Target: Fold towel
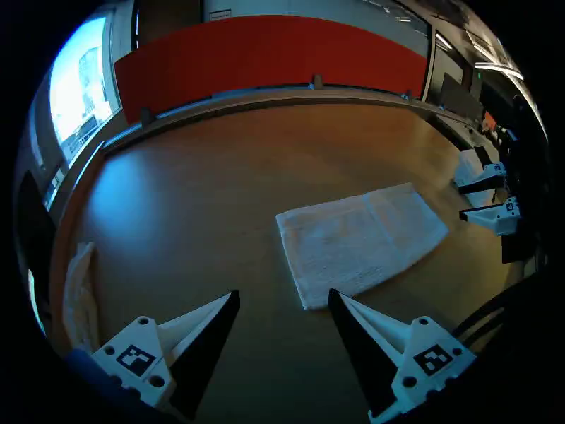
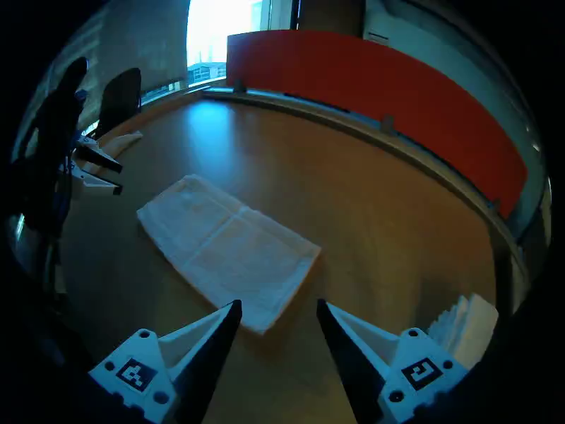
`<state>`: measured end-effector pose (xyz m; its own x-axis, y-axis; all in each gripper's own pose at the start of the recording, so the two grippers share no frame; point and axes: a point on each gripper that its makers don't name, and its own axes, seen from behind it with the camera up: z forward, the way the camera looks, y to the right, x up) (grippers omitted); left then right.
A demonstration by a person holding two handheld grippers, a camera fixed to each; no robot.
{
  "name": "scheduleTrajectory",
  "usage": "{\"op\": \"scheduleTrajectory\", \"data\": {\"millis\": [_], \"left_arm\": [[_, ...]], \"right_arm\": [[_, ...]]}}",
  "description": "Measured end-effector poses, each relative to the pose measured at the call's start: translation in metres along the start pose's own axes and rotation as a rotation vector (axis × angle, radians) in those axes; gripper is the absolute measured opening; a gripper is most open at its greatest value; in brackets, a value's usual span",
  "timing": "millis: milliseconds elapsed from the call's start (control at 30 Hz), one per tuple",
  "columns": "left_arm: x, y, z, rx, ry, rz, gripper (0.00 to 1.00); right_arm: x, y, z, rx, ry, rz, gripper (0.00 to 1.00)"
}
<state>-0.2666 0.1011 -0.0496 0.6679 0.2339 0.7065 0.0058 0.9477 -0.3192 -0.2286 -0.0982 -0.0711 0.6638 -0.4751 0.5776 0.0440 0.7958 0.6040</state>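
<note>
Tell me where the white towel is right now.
The white towel lies flat on the wooden table, right of centre in the left gripper view, between the left gripper and the right gripper.

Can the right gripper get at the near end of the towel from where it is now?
Probably yes. The right gripper is open, and the towel lies flat on the table with its near corner right at the fingertips. Nothing stands between them.
</note>
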Motion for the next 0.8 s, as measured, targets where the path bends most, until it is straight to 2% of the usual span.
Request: {"op": "scheduleTrajectory", "data": {"millis": [367, 800], "left_arm": [[-0.020, -0.013, -0.032, 0.055, 0.014, -0.080, 0.92], [-0.037, -0.021, -0.057, 0.097, 0.025, -0.127, 0.92]], "right_arm": [[0.000, -0.005, 0.008, 0.038, -0.005, -0.044, 0.82], [-0.008, -0.011, 0.016, 0.072, -0.021, -0.094, 0.82]]}}
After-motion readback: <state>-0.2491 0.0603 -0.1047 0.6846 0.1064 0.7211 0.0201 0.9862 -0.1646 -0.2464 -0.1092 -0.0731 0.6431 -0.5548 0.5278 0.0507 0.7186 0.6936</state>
